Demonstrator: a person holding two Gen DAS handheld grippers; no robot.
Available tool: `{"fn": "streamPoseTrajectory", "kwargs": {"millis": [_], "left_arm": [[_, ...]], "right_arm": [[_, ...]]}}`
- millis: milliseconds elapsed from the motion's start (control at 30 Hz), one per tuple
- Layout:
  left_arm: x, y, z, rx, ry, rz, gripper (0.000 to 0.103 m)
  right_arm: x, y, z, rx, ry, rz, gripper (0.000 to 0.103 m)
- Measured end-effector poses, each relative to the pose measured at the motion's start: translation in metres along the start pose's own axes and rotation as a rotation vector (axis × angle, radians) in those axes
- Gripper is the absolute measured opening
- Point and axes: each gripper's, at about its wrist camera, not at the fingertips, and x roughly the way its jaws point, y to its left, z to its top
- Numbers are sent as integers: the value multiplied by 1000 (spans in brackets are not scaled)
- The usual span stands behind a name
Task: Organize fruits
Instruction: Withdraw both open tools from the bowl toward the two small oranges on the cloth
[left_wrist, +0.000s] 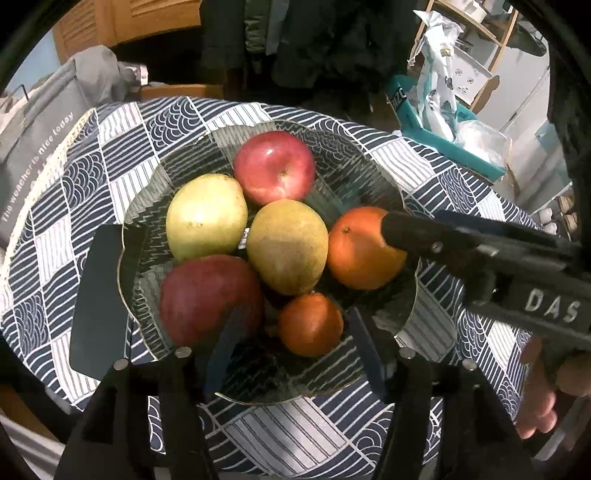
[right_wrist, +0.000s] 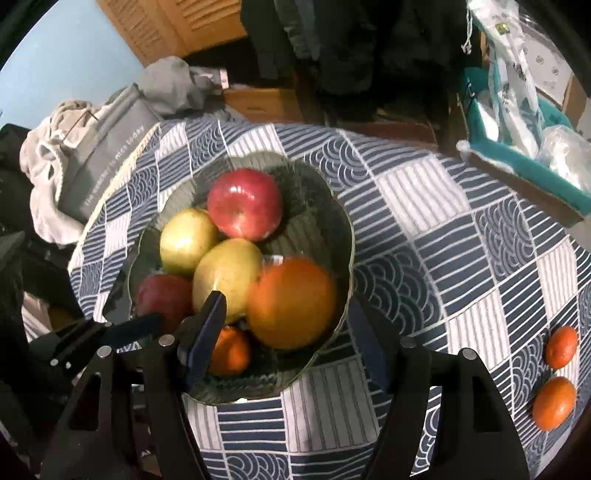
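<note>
A dark glass bowl (left_wrist: 354, 173) (right_wrist: 325, 206) on the patterned tablecloth holds two red apples (left_wrist: 275, 166) (left_wrist: 207, 295), two yellow-green pears (left_wrist: 205, 216) (left_wrist: 286, 245), a large orange (left_wrist: 358, 251) (right_wrist: 291, 302) and a small orange (left_wrist: 310, 325) (right_wrist: 231, 350). My left gripper (left_wrist: 291, 343) is open just above the bowl's near side, over the small orange. My right gripper (right_wrist: 288, 332) is open around the large orange, which rests in the bowl; its finger (left_wrist: 413, 232) touches the orange's right side. Two small oranges (right_wrist: 561, 347) (right_wrist: 554, 402) lie loose on the cloth at right.
A grey bag (left_wrist: 33, 155) (right_wrist: 107, 162) with white lettering stands beyond the table's left edge. A teal box (left_wrist: 443, 125) (right_wrist: 528, 155) with plastic bags sits at the far right. A dark flat card (left_wrist: 99, 299) lies left of the bowl.
</note>
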Motion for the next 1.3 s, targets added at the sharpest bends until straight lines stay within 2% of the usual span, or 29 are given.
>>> {"fn": "streamPoseTrajectory", "kwargs": {"millis": [200,600,967,1300], "left_arm": [[-7,0,2,-11,-10,-7,64],[-39,-16,7,9,-84,-15,65],[-74,-36,14,31,-165,-54,66],[-107,-66,14,106,-253,-58,70]], "right_arm": [[-17,-2,4,13,-39,-7,70],[-66,-3,2,-60,-150,-185,70],[-116,-19,-13,-40,-231,-245,70],[-170,-30,-28,-5,-324,-288,71]]}}
